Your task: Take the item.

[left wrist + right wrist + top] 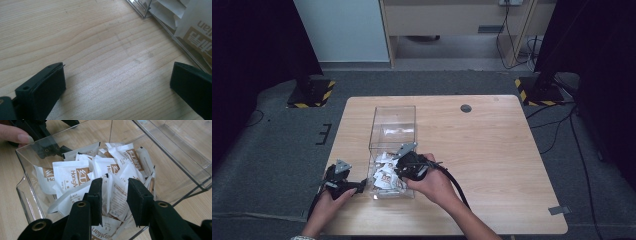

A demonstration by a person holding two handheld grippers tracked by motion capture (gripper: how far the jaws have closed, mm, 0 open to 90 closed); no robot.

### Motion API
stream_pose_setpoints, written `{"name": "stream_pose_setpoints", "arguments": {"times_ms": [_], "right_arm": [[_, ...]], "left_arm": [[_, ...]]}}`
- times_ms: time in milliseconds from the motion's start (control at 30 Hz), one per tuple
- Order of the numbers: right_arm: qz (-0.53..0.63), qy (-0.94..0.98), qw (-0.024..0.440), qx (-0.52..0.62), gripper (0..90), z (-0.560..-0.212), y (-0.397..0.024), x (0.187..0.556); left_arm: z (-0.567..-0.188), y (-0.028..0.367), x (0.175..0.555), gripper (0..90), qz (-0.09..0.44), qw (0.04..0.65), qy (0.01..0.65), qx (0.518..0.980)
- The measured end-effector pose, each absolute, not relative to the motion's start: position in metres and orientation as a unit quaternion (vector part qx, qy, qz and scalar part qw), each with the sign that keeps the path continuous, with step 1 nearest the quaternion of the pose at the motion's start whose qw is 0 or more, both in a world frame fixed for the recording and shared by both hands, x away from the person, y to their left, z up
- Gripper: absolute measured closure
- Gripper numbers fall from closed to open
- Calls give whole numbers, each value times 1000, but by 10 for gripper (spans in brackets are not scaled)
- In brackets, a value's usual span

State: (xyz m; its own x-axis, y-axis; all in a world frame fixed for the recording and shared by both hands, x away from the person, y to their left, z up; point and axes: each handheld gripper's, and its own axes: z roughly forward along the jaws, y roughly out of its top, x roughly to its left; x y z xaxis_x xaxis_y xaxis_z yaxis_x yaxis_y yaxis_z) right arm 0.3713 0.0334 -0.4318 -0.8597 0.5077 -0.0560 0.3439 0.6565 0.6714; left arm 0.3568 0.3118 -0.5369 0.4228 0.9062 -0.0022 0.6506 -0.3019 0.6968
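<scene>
One clear plastic box [393, 122], a pile of white sachets [100, 172] too overlapped to count exactly, two handheld grippers, left gripper [343, 184], right gripper [404, 167], one wooden table [492, 150]

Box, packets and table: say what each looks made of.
Box: clear hard plastic, probably acrylic; see-through walls, glossy edges.
Packets: white matte paper or paper-like film with brown print, creased.
Table: light wood or wood-look laminate; the grain shows, with a soft sheen.

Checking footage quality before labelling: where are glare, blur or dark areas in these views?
High view: table evenly lit, surroundings dark, box walls faintly reflective. Left gripper view: bright sheen on the wood, the near jaws soft, left gripper open. Right gripper view: sachets sharp, print legible, pale reflections on the box rim, right gripper jaws slightly soft.
</scene>
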Motion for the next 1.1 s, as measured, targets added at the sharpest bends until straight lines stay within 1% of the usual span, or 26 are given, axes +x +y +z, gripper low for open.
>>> {"name": "stream_pose_setpoints", "arguments": {"times_ms": [367, 633, 767, 867, 900, 933, 967, 1100], "right_arm": [[331, 906, 119, 237, 684, -439, 41, 373], [318, 909, 115, 243, 731, -442, 42, 376], [315, 911, 114, 239, 760, -445, 43, 376], [315, 912, 113, 238, 809, -446, 43, 376], [319, 910, 115, 237, 851, -445, 44, 376], [319, 910, 115, 237, 851, -445, 44, 376], [320, 911, 113, 236, 875, -444, 44, 376], [324, 909, 114, 236, 888, -442, 43, 376]], "left_arm": [[-537, 312, 357, 0, 201, 318, 498, 781], [-537, 312, 357, 0, 201, 318, 498, 781], [-537, 312, 357, 0, 201, 318, 498, 781], [-537, 312, 357, 0, 201, 318, 498, 781], [-537, 312, 357, 0, 201, 318, 498, 781], [-537, 312, 357, 0, 201, 318, 498, 781], [-537, 312, 357, 0, 201, 318, 498, 781], [-537, 312, 357, 0, 201, 318, 498, 781]]}}
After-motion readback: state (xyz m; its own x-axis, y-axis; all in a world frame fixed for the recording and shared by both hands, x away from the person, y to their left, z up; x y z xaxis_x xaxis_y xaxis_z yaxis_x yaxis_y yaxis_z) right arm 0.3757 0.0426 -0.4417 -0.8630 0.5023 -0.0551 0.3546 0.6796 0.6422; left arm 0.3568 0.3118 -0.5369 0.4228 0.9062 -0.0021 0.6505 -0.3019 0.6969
